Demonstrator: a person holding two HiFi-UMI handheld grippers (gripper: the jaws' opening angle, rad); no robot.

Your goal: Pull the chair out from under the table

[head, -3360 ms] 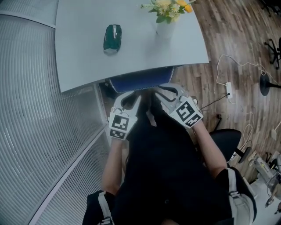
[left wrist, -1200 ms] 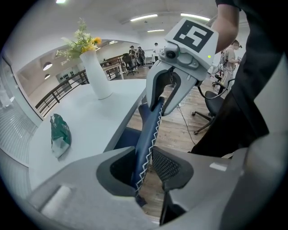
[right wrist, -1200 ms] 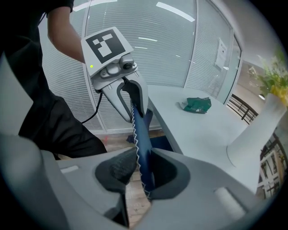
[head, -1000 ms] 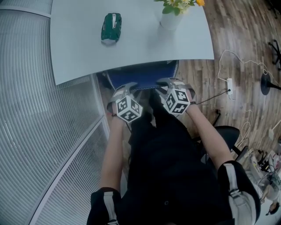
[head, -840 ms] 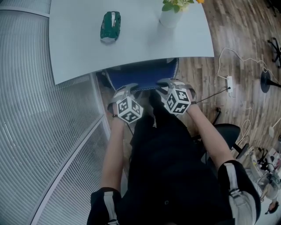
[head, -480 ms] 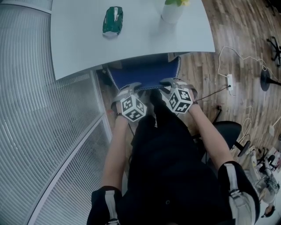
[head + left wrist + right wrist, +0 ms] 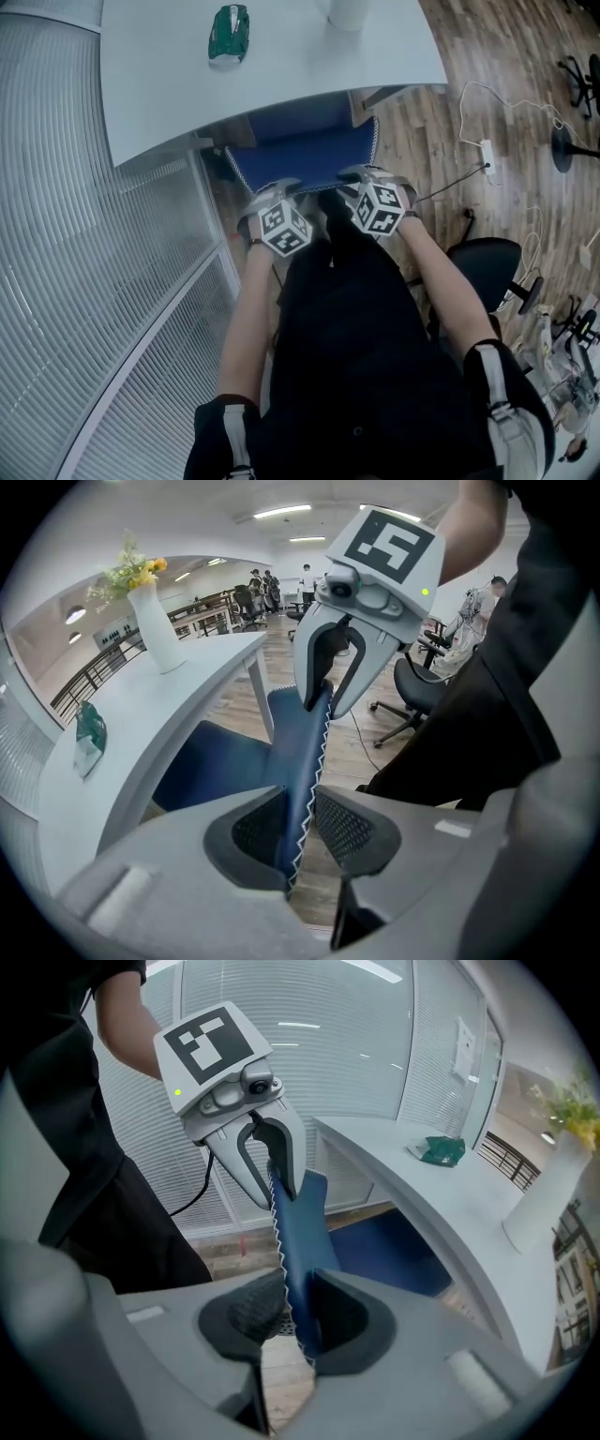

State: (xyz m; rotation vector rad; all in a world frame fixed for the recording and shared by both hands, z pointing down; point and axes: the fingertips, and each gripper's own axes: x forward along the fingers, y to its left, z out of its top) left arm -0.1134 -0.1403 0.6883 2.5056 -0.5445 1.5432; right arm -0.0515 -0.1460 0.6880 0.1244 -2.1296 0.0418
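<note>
Clamping the chair back [image 7: 306,742], seen only in gripper views: right tool [image 7: 298,1297], left tool [image 7: 302,808] just tightening.

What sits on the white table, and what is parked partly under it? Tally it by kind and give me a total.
Vase of flowers: 1
Green packet: 1
Blue chair: 1
Total: 3

Wood-plank floor [image 7: 412,141]; ribbed glass partition [image 7: 75,281] left; black swivel chair [image 7: 483,261] right; white power strip [image 7: 486,150]; ceiling strip lights [image 7: 281,512].
</note>
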